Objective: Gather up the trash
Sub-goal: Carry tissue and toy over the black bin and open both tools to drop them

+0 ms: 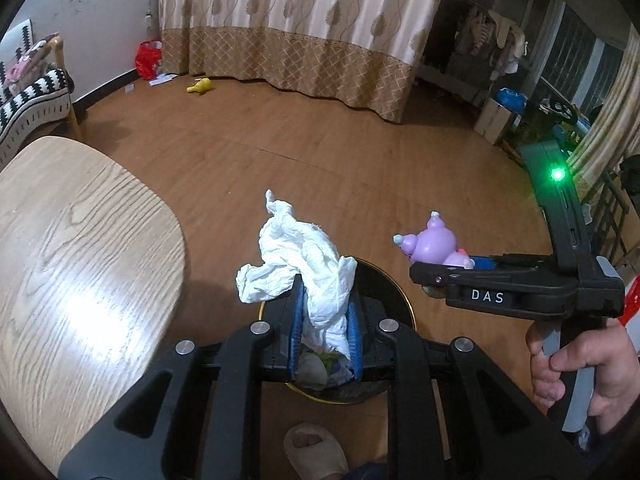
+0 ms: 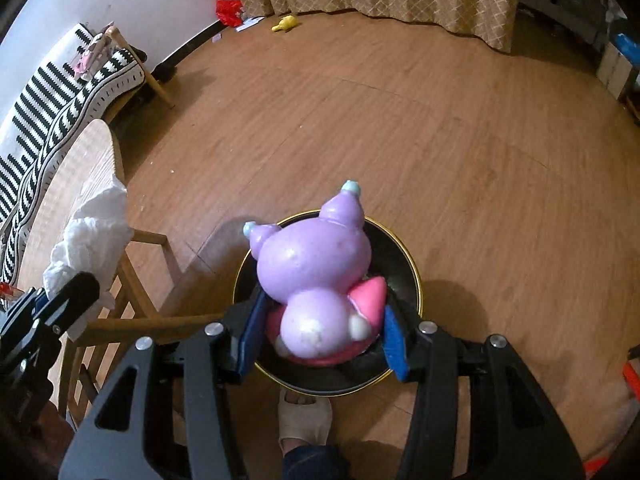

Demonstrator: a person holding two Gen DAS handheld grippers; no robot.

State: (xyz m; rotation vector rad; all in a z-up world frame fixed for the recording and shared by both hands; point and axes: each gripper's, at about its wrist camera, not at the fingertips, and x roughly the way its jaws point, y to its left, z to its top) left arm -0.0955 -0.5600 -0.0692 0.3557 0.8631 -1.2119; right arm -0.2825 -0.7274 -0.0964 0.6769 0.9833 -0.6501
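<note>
Pinched in the left hand-held gripper (image 1: 324, 320): crumpled white tissue (image 1: 300, 256), hanging over the black bin (image 1: 400, 300). Clamped in the right hand-held gripper (image 2: 320, 332) — purple toy (image 2: 316, 272), likewise above the bin. Neither dropped yet — release left; yellow scrap (image 1: 200, 87) still on the floor.

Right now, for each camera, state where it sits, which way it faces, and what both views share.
Left wrist: on the left hand-held gripper, aimed down at the floor; shows crumpled tissue it grips, the person's hand and a slippered foot.
Right wrist: on the right hand-held gripper, steeply down; shows the purple toy it grips.
Shared: black bin, tissue, toy, wooden table, foot.
</note>
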